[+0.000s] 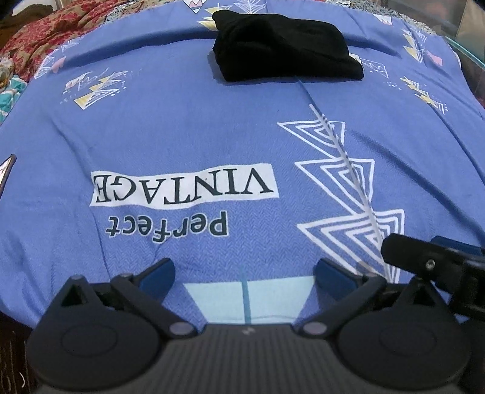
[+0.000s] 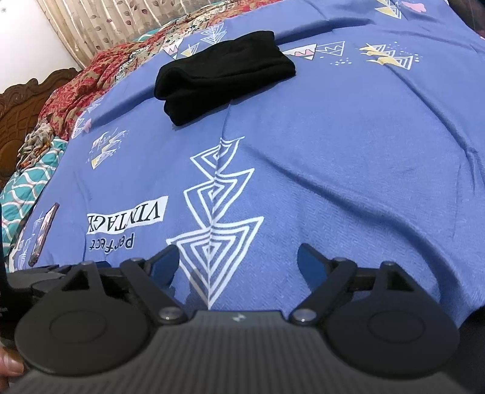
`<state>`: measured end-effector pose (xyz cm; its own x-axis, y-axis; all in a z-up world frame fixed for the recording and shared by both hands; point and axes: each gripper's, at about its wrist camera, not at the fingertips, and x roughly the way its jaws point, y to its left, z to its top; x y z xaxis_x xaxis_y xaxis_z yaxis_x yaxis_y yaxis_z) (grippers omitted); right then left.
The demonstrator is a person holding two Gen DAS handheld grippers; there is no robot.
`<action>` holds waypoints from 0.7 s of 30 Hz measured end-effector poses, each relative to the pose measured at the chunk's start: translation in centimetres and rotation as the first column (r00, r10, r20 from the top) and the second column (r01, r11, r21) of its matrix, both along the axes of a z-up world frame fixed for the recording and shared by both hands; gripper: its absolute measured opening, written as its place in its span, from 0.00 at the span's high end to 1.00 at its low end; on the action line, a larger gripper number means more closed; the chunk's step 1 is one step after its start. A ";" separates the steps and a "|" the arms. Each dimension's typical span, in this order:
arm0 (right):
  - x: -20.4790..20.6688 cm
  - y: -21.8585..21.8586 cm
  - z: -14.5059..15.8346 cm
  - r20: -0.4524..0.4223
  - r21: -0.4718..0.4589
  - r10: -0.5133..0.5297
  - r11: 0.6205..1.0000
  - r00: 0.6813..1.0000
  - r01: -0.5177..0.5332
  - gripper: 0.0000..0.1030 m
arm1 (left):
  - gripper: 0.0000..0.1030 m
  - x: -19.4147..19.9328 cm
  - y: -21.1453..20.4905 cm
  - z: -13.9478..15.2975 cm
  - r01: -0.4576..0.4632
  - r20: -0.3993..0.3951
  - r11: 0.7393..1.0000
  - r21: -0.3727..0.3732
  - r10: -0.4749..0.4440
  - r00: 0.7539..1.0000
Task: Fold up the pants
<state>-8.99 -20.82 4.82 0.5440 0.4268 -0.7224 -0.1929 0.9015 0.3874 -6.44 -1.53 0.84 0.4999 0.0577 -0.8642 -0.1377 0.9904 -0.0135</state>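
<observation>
The black pants (image 1: 282, 48) lie folded into a thick bundle at the far side of the blue printed bedsheet (image 1: 212, 127). In the right wrist view the same bundle of pants (image 2: 224, 78) sits up and left of centre. My left gripper (image 1: 244, 277) is open near the bed's front edge, far from the pants, with only sheet between its blue-padded fingers. My right gripper (image 2: 238, 263) is open too, low over the sheet (image 2: 348, 151), holding nothing. Part of the right gripper's black body (image 1: 436, 257) shows at the right edge of the left wrist view.
A red floral blanket (image 2: 81, 91) and a teal patterned cloth (image 2: 27, 188) are heaped along the left side by a carved wooden headboard (image 2: 18, 103). A phone (image 2: 44, 230) lies on the sheet at the left. A curtain (image 2: 100, 24) hangs behind.
</observation>
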 end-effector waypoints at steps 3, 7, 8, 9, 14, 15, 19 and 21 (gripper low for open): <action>0.1 0.0 -0.1 -0.001 0.010 0.000 1.000 1.000 0.000 0.12 | 0.00 -0.1 0.0 0.0 0.001 0.001 1.000 0.003 -0.001 1.000; 0.2 0.0 -0.1 0.003 0.018 0.010 1.000 1.000 -0.010 0.09 | 0.00 0.1 0.0 0.0 -0.001 -0.002 1.000 0.003 0.001 1.000; 0.3 0.0 -0.1 0.002 0.022 0.010 1.000 1.000 -0.010 0.08 | 0.00 0.1 0.0 0.0 -0.001 -0.006 1.000 0.001 0.001 1.000; 0.3 0.0 -0.1 0.001 0.027 0.009 1.000 1.000 -0.009 0.07 | 0.00 0.2 0.1 0.0 0.000 -0.007 1.000 -0.001 0.000 1.000; 0.4 0.0 -0.1 -0.001 0.036 0.015 0.999 1.000 -0.015 0.01 | 0.00 0.1 0.1 -0.1 0.001 -0.004 1.000 0.001 -0.001 1.000; 0.5 0.0 -0.2 -0.001 0.039 0.017 0.999 1.000 -0.017 0.00 | 0.00 0.1 0.1 -0.1 0.001 -0.004 1.000 0.001 -0.001 1.000; 0.7 0.1 -0.2 0.000 0.034 0.024 0.999 1.000 -0.024 0.00 | 0.00 0.1 0.0 -0.1 -0.001 -0.004 1.000 0.002 0.001 1.000; 0.7 0.1 -0.2 -0.001 0.036 0.023 0.999 1.000 -0.023 0.00 | 0.00 0.1 0.0 -0.1 -0.002 -0.002 1.000 0.003 0.002 1.000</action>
